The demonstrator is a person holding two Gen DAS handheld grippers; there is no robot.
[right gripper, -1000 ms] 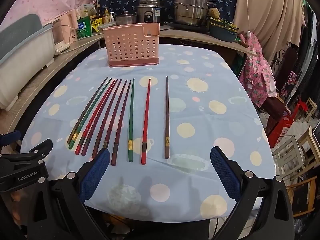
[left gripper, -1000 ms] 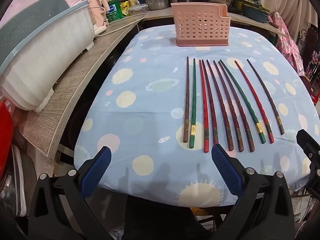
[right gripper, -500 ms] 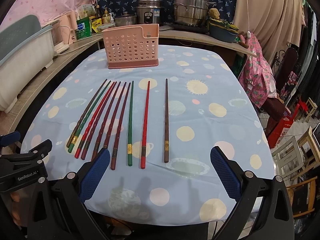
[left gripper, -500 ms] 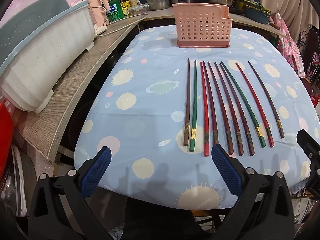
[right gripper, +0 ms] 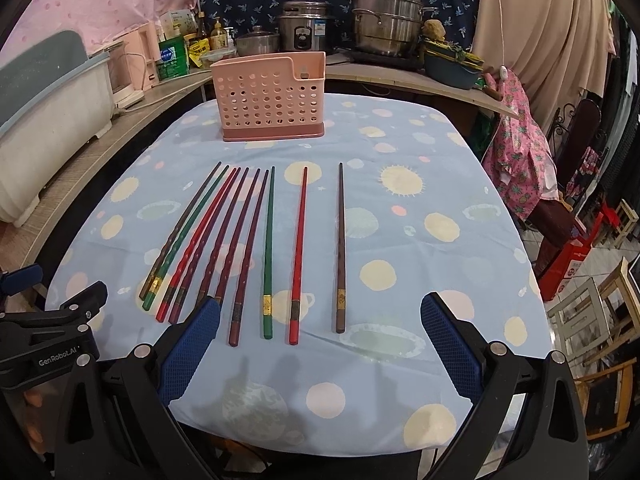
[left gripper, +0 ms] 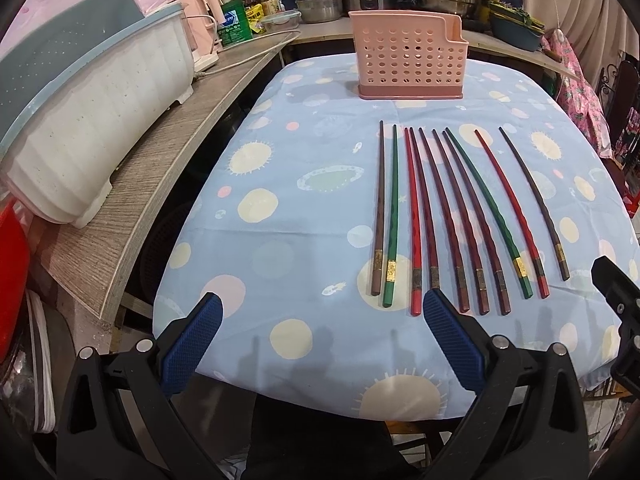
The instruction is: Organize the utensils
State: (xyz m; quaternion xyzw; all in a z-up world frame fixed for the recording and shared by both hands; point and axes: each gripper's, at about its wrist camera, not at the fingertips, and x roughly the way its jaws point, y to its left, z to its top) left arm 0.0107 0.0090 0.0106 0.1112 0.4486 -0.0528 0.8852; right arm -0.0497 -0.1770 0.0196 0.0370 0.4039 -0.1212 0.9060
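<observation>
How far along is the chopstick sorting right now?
Nothing looks done yet: the pink holder shows no chopsticks inside. Nothing is in hand either; the left hand-held gripper and right hand-held gripper are both open at the near table edge. All ten chopsticks lie flat on the tablecloth, so every one is left to go in the holder.

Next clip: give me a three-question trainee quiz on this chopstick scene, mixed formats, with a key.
1. True or false: the pink basket already holds some chopsticks.
2. How many green chopsticks lie on the tablecloth? A) one B) two C) four
3. Fill in: the jaws of the left gripper and the right gripper are both ____.

Key: 1 false, no chopstick shows in it; 2 B; 3 open, holding nothing.
</observation>
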